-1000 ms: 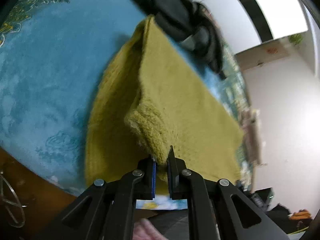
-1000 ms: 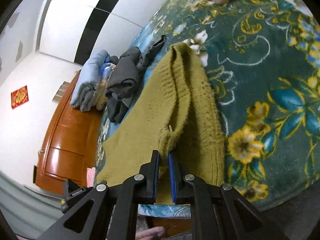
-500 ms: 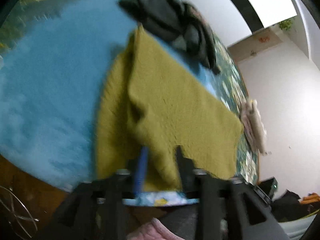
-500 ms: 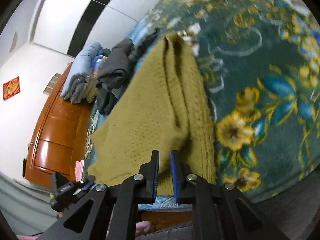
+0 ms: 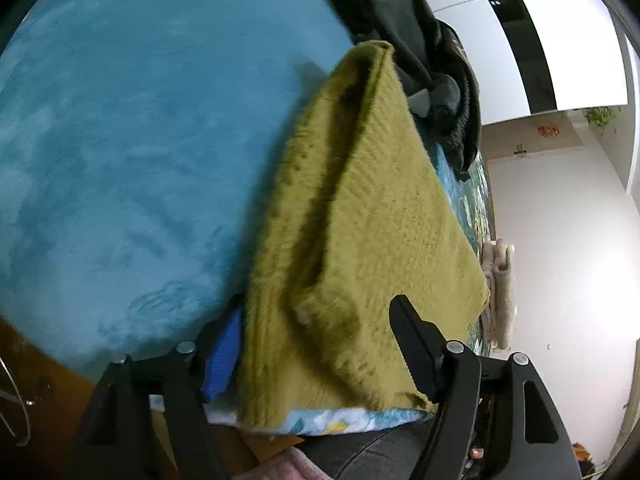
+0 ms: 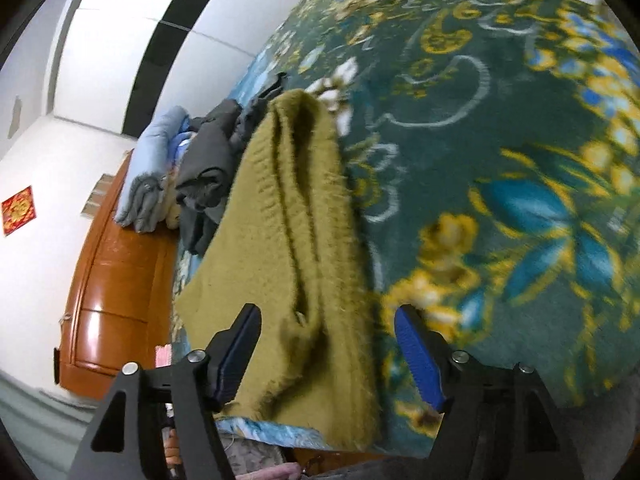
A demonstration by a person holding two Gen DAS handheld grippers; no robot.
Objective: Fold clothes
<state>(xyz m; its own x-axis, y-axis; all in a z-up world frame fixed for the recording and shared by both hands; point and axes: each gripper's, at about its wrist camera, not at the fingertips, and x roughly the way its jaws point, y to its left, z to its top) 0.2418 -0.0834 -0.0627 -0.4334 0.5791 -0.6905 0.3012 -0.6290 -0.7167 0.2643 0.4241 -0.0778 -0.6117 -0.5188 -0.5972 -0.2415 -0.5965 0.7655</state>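
Floral bedspread [image 6: 500, 128] bearing mustard knit sweater [image 5: 380, 208]: soft, floppy; take near hem, six o'clock. Left gripper [image 5: 320, 344] and right gripper [image 6: 326, 344] opening, releasing it.

The mustard-yellow knit sweater [image 5: 360, 208] is lying folded lengthwise on the blue floral blanket [image 6: 500, 160], its fuzzy top layer doubling over the lower one (a long crease is running down the middle), its near end hanging at the blanket's edge.

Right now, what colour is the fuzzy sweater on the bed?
Mustard yellow, a bit olive. The sweater shows best in the left wrist view.
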